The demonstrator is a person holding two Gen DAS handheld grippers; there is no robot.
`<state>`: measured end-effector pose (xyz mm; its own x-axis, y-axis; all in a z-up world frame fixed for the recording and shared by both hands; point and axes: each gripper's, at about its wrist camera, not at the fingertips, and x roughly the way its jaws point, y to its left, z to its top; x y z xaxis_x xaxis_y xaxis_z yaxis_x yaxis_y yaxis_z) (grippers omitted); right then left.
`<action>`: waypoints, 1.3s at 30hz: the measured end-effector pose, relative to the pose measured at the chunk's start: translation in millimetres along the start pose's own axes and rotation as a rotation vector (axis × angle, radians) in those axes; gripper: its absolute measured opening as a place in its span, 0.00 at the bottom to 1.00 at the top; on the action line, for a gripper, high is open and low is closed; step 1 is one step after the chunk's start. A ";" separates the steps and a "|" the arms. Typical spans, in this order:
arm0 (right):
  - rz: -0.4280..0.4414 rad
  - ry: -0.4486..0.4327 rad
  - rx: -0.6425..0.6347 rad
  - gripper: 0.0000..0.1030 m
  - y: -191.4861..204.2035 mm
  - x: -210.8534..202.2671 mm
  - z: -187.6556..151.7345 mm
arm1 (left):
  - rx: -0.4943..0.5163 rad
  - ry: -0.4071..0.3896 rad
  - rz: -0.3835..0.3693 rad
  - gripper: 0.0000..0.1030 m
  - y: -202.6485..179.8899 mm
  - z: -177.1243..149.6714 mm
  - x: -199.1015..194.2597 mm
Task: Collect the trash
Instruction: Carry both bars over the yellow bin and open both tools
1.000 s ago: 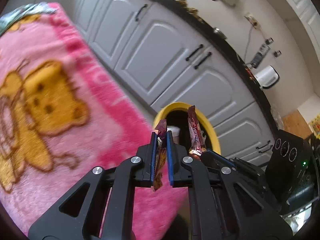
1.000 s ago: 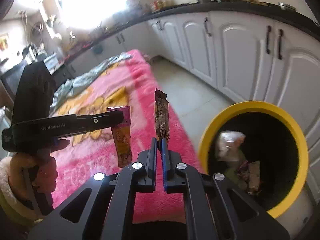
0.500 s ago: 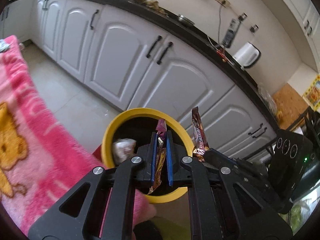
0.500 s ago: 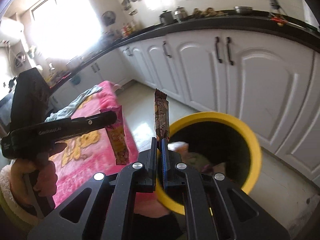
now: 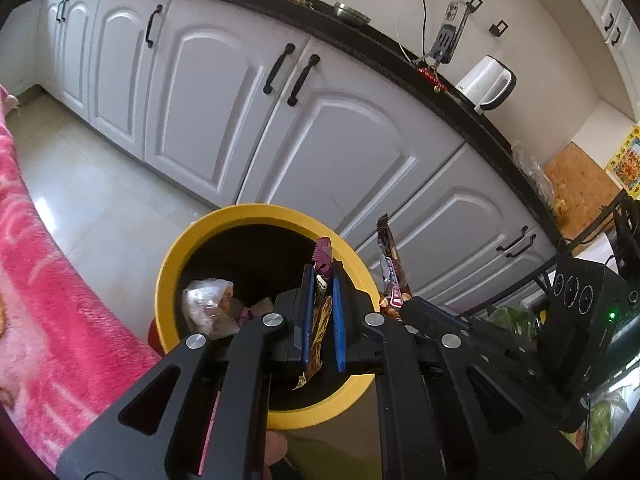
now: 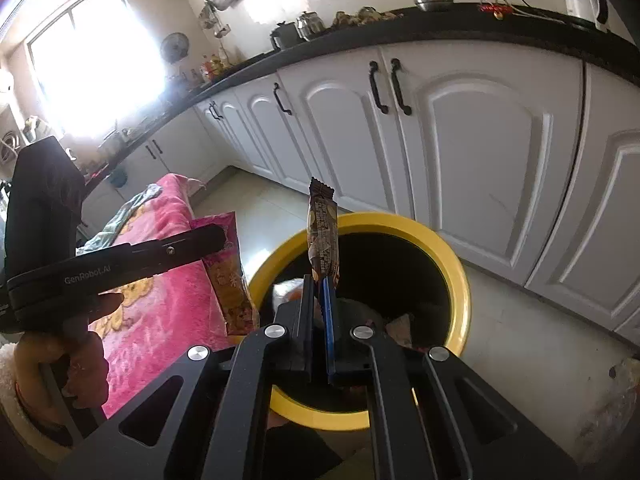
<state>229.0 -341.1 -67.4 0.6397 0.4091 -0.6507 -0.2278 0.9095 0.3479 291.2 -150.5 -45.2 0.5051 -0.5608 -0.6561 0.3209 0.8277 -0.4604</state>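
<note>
Colours and patterns recorded, kitchen floor area

Bin point(image 6: 460, 280): yellow rim, black interior. Blanket point(image 5: 36, 280): pink, printed with a yellow-orange figure. Wrappers: one brown point(image 6: 323, 236), one pink point(image 6: 230, 272). Cabinets point(image 5: 208, 108): white, black handles.

The bin point(image 6: 460, 276) stands on the floor point(image 5: 92, 204) before the cabinets point(image 5: 248, 120), with the blanket point(image 5: 48, 320) against its left side. Crumpled bags point(image 5: 204, 304) lie inside it near the left wall. The left gripper point(image 5: 320, 312) holds a wrapper point(image 5: 322, 256) over the opening; the right gripper point(image 6: 318, 312) holds a bar wrapper point(image 6: 322, 232) beside it, probably over the rim
</note>
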 end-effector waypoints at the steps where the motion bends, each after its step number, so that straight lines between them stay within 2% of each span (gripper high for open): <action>1: -0.003 0.005 0.004 0.05 -1.4 2.3 -1.6 | 0.001 0.002 -0.004 0.04 0.1 -0.2 2.0; 12: -0.007 0.049 0.031 0.05 -4.9 16.3 -10.1 | -0.007 0.043 -0.002 0.04 10.0 -6.9 21.7; 20: -0.007 0.051 0.055 0.09 -11.0 16.9 -10.2 | -0.004 0.047 0.021 0.06 14.9 -8.7 17.3; 21: -0.006 0.051 0.056 0.09 -11.3 16.8 -10.0 | -0.006 0.045 0.025 0.08 15.3 -8.4 16.3; 23: -0.006 0.049 0.050 0.09 -9.7 15.0 -9.4 | -0.014 0.044 0.029 0.21 17.6 -8.2 13.8; 27: -0.010 0.041 0.047 0.13 -7.8 10.7 -8.1 | -0.018 0.033 0.034 0.21 19.0 -7.4 7.1; 28: -0.009 0.037 0.043 0.15 -6.0 7.6 -7.5 | -0.019 0.030 0.035 0.26 19.2 -7.6 5.0; 29: -0.010 0.034 0.037 0.16 -3.7 5.2 -7.1 | -0.019 0.023 0.034 0.37 18.8 -7.1 1.5; 30: -0.012 0.029 0.028 0.19 -0.8 2.0 -6.6 | -0.018 0.017 0.033 0.41 18.3 -6.6 -1.6; 33: -0.015 0.015 0.010 0.24 6.1 -7.9 -5.3 | -0.008 0.002 0.045 0.43 16.7 -5.1 -10.3; 35: -0.017 0.007 -0.002 0.26 10.2 -14.3 -5.2 | -0.009 -0.008 0.053 0.51 16.7 -4.5 -19.2; 39: -0.020 -0.010 -0.021 0.33 17.3 -27.4 -4.7 | -0.004 -0.034 0.069 0.59 15.0 -4.0 -39.1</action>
<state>204.1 -336.2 -46.7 0.6514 0.3900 -0.6508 -0.2302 0.9190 0.3202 273.1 -116.3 -28.8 0.5524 -0.5012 -0.6660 0.2811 0.8642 -0.4172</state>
